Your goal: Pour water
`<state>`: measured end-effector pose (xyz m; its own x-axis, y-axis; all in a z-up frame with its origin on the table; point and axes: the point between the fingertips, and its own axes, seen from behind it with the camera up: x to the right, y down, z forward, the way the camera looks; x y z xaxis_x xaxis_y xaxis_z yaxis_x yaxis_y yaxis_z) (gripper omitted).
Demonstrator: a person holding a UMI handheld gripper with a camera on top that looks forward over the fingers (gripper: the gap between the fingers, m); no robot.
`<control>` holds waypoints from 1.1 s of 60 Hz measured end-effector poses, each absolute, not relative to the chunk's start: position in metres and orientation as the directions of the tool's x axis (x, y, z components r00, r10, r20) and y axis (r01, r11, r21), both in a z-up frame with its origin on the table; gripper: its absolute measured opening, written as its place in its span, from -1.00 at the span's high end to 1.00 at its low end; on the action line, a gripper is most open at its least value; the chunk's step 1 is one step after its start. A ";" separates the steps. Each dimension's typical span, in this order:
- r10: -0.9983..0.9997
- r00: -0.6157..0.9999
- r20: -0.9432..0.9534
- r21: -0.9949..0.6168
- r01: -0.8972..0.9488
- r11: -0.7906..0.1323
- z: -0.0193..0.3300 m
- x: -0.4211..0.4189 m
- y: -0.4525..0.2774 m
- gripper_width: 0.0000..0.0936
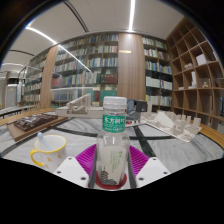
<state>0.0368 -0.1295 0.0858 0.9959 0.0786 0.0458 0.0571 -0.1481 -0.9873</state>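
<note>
A clear plastic water bottle (113, 140) with a white cap and a green label stands upright between my fingers. My gripper (112, 160) has its magenta pads (88, 157) pressed against both sides of the bottle's lower body. The bottle's base looks raised a little above the table. A yellow-rimmed white mug (48, 150) sits on the table left of the fingers, its handle towards me.
The white table (170, 150) has dark lines across it. A dark tray (38, 122) lies at the far left, and white boxes (160, 121) at the right. Bookshelves (95, 65) line the back wall.
</note>
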 end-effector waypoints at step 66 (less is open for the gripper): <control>-0.102 0.993 0.061 -0.937 0.021 -0.350 0.234 0.008 -0.463 -0.83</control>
